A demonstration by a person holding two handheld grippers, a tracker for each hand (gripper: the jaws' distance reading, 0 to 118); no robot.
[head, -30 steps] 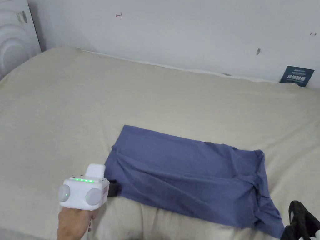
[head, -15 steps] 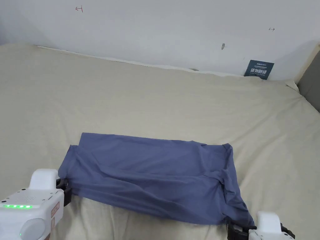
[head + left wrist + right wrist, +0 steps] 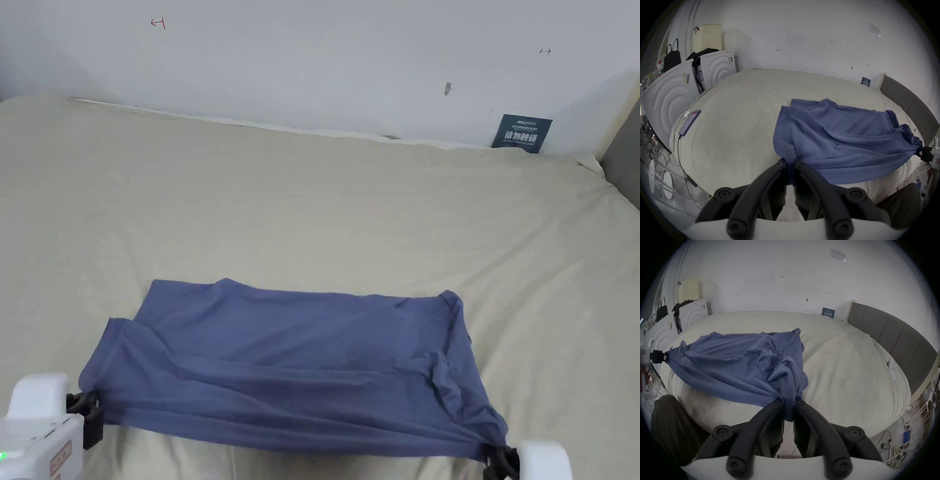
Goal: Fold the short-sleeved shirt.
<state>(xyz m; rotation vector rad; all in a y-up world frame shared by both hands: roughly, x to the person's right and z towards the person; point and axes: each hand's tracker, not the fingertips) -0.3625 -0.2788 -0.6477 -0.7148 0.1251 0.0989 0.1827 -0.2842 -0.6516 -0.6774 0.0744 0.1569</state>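
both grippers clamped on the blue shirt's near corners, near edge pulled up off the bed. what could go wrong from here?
1. The right gripper holds a thick bunched wad of the shirt, sleeve included, so the fold may trap that lump.
2. The left gripper pinches only a thin corner, which might slip under tension.
3. The far edge lies loose and rippled on the bed; pulling could drag it crooked.

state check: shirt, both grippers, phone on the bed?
Blue short-sleeved shirt: partly folded, wrinkled, near edge lifted taut between both grippers.
Left gripper: shut on the shirt's near left corner.
Right gripper: shut on bunched near right corner.
Purple phone: flat on beige bed, cable plugged in.
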